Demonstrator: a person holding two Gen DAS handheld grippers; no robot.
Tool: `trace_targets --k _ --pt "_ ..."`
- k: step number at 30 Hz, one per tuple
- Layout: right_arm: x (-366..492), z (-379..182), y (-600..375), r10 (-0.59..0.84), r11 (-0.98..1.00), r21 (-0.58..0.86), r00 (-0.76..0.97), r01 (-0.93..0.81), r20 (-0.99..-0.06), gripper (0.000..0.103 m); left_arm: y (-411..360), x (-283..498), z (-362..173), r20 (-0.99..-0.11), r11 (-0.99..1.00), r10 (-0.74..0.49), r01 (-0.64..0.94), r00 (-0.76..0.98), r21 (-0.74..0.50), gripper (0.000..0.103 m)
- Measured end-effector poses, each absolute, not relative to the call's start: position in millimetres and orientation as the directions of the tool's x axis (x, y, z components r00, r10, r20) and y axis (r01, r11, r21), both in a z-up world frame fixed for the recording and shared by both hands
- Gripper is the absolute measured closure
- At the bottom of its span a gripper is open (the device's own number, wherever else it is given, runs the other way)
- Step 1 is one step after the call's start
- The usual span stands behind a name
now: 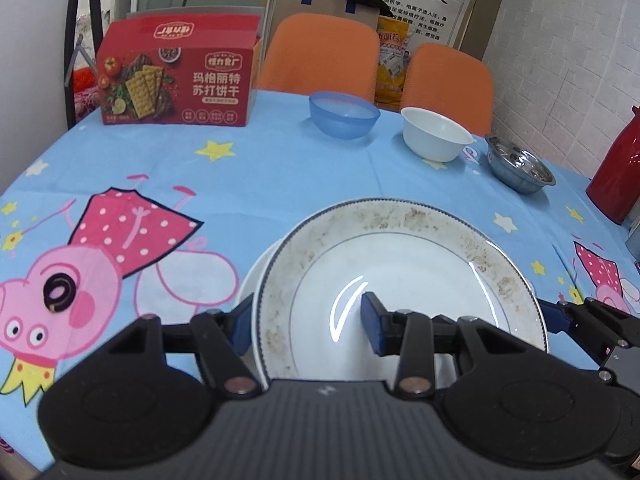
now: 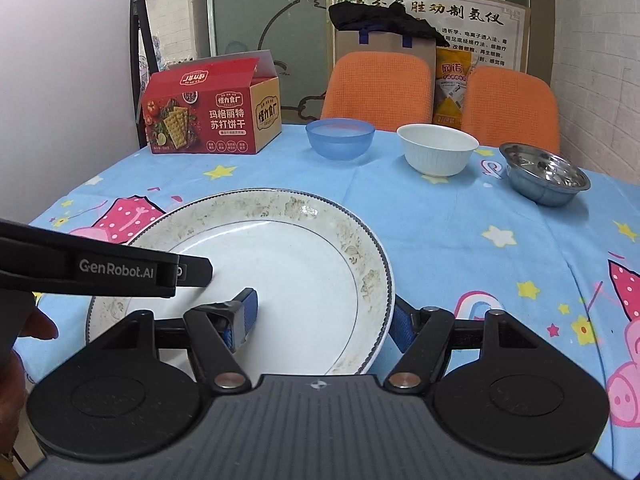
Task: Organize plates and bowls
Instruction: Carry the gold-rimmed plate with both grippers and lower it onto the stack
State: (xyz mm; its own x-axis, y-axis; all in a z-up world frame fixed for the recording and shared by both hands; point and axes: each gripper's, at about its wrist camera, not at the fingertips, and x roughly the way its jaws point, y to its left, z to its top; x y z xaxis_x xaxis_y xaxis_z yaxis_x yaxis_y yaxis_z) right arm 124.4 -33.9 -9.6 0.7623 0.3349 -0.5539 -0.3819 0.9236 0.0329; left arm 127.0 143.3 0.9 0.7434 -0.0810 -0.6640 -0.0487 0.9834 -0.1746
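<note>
"GenRobot.AI" gripper [image 2: 188,274] (red cracker box [image 2: 212,114])

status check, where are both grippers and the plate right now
Left gripper and right gripper both straddle plate rims. Another plate beneath. Three bowls beyond, nothing blocking.

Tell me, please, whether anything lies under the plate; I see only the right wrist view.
Observer: Yes. In the left wrist view a second plate shows its white rim from under the plate, on the picture's left.
Operator: Thank you. How is the plate gripped on that side?
Observer: The left gripper straddles its rim, with one pad outside and one inside.
Operator: Is there anything beyond my picture's right edge?
Observer: A red flask stands to the right of the steel bowl.
</note>
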Motion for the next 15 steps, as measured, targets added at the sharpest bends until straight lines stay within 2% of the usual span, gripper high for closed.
trace_targets --k 10,15 --pt "126 -12 -38 0.349 0.919 0.047 0.754 -0.391 -0.557 0.000 148 127 -1 -0.655 0.978 -0.104 -0.044 0.749 -0.205 0.062" --pt "119 -2 -33 0.331 0.918 -0.022 0.795 -0.396 -0.508 0.000 151 124 4 -0.645 0.968 -0.107 -0.069 0.757 -0.242 0.051"
